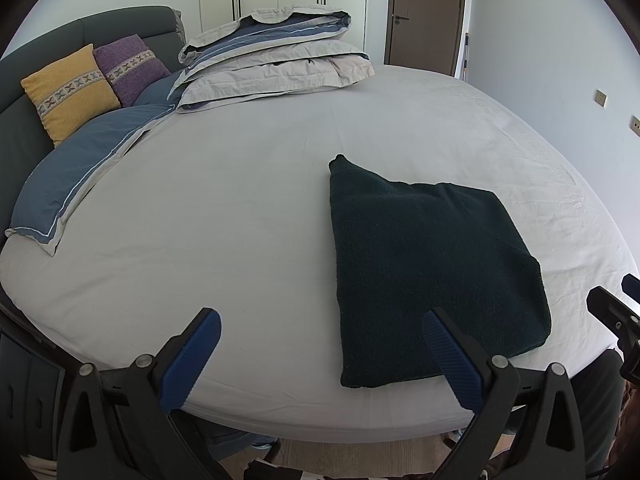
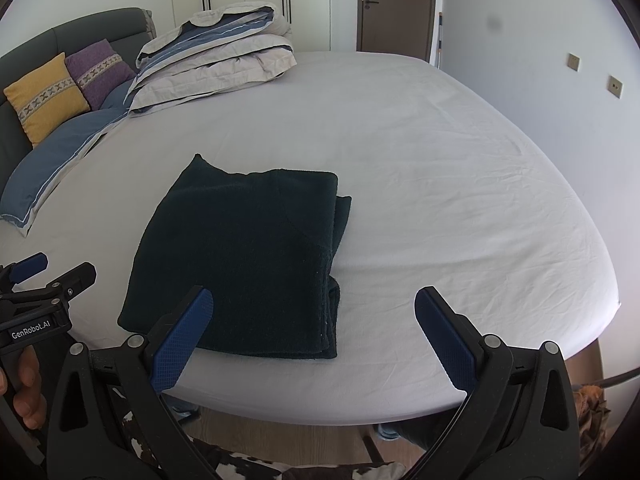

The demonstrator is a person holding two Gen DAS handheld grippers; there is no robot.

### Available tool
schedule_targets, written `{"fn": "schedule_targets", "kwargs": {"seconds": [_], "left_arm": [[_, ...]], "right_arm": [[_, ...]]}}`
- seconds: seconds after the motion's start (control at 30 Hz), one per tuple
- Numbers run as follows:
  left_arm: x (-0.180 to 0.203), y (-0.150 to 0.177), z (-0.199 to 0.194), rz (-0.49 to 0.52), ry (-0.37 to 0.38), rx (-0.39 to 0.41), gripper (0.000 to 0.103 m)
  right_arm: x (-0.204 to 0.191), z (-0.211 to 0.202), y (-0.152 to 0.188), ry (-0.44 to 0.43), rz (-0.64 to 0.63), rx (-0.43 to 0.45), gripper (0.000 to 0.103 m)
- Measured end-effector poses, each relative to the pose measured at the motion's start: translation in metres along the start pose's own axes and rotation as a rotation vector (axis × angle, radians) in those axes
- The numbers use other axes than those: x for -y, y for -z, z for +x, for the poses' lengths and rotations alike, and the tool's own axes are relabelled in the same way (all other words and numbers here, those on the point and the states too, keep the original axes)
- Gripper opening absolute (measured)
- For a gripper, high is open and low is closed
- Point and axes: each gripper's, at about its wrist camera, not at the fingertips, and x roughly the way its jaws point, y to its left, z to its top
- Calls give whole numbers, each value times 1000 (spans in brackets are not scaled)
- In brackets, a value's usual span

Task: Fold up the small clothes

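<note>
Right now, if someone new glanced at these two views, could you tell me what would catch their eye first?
The dark green folded garment stands out most, lying flat near the front edge of the pale bed sheet. Both the left gripper and the right gripper hover open just before it, touching nothing. At the far left, a yellow cushion and a purple cushion lean against the headboard.

One bed [image 1: 260, 200] carries one folded dark garment [image 1: 424, 272]. Two cushions stand at the far left: one yellow cushion [image 1: 70, 92] and one purple cushion [image 1: 130, 64]. One blue pillow [image 1: 80, 172] lies near them, and one folded duvet [image 1: 276, 60] sits at the far side. Two grippers are in view, the left gripper [image 1: 322, 352] and the right gripper [image 2: 314, 332], each with two blue-padded fingers. One door [image 1: 426, 12] and two wall plates [image 1: 600, 98] show on the walls.
</note>
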Motion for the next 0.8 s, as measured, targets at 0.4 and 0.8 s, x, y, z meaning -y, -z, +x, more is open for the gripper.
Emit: {"fn": "schedule_targets", "kwargs": {"seconds": [0.4, 0.8], "left_arm": [[0, 0, 0, 1, 0, -1, 103], [0, 2, 2, 3, 1, -3, 103]], "right_arm": [[0, 0, 1, 0, -2, -1, 103], [0, 1, 1, -1, -3, -1, 103]]}}
